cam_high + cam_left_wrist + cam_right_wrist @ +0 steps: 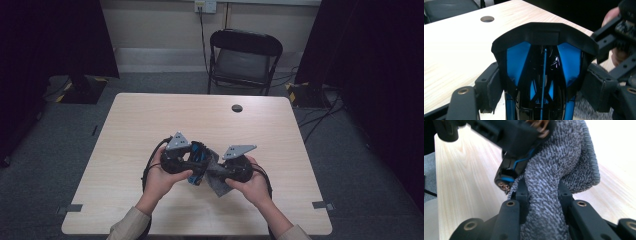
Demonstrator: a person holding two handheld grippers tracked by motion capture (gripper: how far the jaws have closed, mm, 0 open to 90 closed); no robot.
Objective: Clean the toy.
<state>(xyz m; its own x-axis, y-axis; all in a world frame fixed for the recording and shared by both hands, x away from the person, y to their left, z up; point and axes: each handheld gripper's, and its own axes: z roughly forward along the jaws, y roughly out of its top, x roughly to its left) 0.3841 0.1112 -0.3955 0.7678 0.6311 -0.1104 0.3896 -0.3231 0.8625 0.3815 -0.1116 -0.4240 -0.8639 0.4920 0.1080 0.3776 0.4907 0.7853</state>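
Table [150, 125] as landmark: chair [244, 60] behind its far edge; cable hole [237, 108] near that edge; both grippers above its near half.

left gripper [192, 162]: fingers clamped | right gripper [220, 172]: fingers pinched | tips meeting mid-table

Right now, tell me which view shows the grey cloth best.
The right gripper view: the grey cloth sits close up, its looped weave plain, pinched between the right gripper jaws. The high view shows the cloth as a small grey patch hanging below the grippers. The left gripper view catches a fuzzy corner.
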